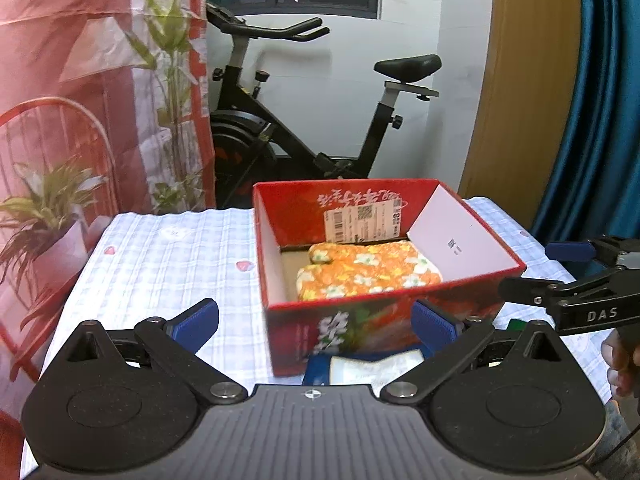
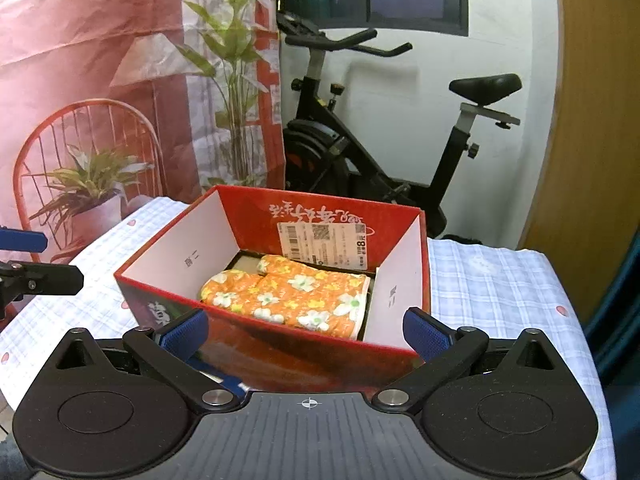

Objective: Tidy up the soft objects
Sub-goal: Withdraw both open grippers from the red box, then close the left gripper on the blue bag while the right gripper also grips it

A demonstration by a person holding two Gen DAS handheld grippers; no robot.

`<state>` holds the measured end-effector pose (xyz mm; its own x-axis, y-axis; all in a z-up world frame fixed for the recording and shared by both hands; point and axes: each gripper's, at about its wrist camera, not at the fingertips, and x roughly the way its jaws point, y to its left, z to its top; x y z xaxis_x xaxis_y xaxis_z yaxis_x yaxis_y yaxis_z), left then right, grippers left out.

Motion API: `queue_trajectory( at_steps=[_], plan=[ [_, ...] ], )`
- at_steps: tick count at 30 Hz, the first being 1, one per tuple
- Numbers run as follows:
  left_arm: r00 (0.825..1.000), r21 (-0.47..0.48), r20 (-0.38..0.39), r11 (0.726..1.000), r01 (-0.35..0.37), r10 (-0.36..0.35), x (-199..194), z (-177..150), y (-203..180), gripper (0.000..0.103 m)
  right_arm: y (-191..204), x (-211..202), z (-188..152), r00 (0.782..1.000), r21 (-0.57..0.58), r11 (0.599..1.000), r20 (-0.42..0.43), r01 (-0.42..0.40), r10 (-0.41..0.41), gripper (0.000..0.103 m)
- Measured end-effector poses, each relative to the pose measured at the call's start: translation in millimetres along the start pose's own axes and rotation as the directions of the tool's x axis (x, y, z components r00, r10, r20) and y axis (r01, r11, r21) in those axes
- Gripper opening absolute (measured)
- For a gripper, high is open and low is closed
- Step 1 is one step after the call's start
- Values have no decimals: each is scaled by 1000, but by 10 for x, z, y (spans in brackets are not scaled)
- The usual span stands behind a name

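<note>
Both claws wide and empty — left claw (image 1: 316,322), right claw (image 2: 306,334), orange floral cloth (image 2: 288,296) ahead inside red box (image 2: 168,240)

We hold our left gripper (image 1: 316,322) with its 2 fingers (image 1: 196,322) spread as wide as they go, nothing between the blue pads, the tool tipped forward and downward. Our right gripper (image 2: 306,332) matches it: both fingers (image 2: 424,336) splayed fully apart, pads bare, the same forward-down tilt. In the left wrist view the right gripper's black arms and 1 blue pad reach in from the right edge, with part of our right hand (image 1: 622,360) wrapped on its handle below. In the right wrist view the left gripper's fingertip and blue pad show at the left edge. The 2 tools sit side by side, apart from each other.
</note>
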<state>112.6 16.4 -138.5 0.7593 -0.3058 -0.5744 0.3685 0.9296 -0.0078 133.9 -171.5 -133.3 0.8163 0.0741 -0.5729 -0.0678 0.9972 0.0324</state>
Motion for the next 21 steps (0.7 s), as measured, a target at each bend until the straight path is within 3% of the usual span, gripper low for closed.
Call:
queue_trajectory(
  at_steps=[7, 12, 17, 21],
  plan=[
    [1000, -56, -20, 998, 0, -1, -52, -263, 148, 103, 100, -90, -299, 999, 24, 999, 14, -44, 43, 102],
    [997, -78, -66, 997, 23, -28, 85, -488, 166, 101, 267, -39, -548, 996, 22, 996, -9, -87, 88, 96],
    [991, -99, -96, 992, 78, -88, 326, -665, 228, 99, 470, 110, -800, 989, 1, 991, -71, -130, 130, 76],
    [983, -117, -138, 987, 107, -123, 569, -770, 338, 94, 544, 202, -946, 980, -4, 987, -115, -164, 162, 67]
  ],
)
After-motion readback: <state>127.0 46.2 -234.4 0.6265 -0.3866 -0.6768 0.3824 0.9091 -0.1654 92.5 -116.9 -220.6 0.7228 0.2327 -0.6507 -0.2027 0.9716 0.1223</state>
